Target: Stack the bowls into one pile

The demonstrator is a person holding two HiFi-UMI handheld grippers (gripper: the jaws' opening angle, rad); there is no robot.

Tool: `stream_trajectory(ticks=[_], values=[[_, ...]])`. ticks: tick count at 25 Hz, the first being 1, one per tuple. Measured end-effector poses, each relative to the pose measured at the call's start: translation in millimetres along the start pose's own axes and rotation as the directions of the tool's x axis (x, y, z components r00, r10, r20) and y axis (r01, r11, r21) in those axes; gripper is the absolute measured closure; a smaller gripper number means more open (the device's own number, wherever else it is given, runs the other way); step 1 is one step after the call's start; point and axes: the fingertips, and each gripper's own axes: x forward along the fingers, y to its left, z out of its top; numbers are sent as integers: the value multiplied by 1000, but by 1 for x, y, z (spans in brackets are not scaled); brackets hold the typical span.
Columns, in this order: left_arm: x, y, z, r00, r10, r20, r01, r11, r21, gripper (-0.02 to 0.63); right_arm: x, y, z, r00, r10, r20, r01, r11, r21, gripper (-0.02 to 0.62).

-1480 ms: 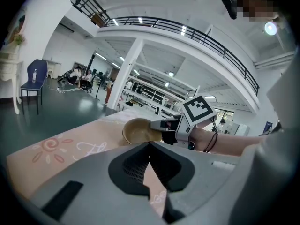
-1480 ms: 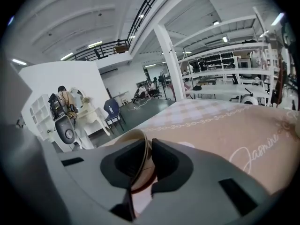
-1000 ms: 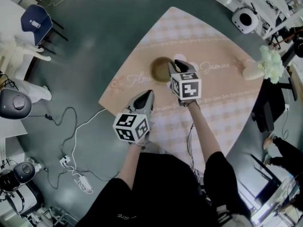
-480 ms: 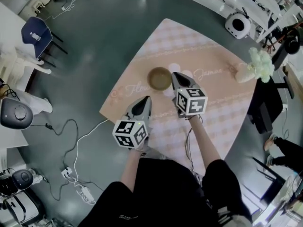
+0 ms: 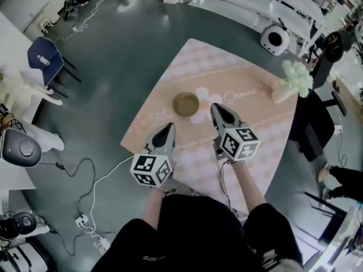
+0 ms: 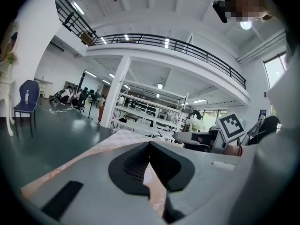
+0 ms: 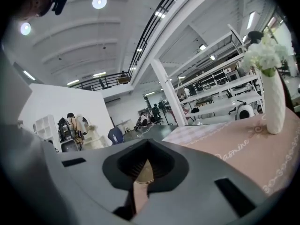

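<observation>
Two empty grippers here: left gripper [image 5: 168, 127] is fully closed, right gripper [image 5: 215, 107] has just closed too, bowls [image 5: 185, 103] sit on the table [image 5: 255, 92] just ahead of them.

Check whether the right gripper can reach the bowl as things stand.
Probably yes. In the head view the right gripper hangs just right of the bowl, with only bare tablecloth between them. Its jaws have just closed, empty, so they must reopen first.

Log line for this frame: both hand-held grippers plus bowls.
left hand-held gripper: shut, empty | right hand-held gripper: just closed, empty | bowls: one pile on table, ungripped
</observation>
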Motion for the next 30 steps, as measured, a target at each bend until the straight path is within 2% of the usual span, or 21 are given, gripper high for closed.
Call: stream_trajectory(ticks=[4, 10, 21, 30], values=[[-12, -4, 15, 999, 2, 33, -3, 1000, 22, 609, -30, 3, 24, 997, 6, 75, -7, 1000, 19, 601], [-35, -10, 34, 996, 11, 83, -16, 998, 54, 609, -70, 7, 46, 989, 17, 146, -15, 1000, -20, 601], [-59, -16, 66, 988, 24, 154, -41, 994, 104, 609, -111, 7, 68, 978, -11, 208, 23, 998, -53, 603], [-68, -15, 78, 982, 44, 184, -70, 988, 139, 609, -133, 9, 85, 965, -31, 262, 62, 992, -113, 603]])
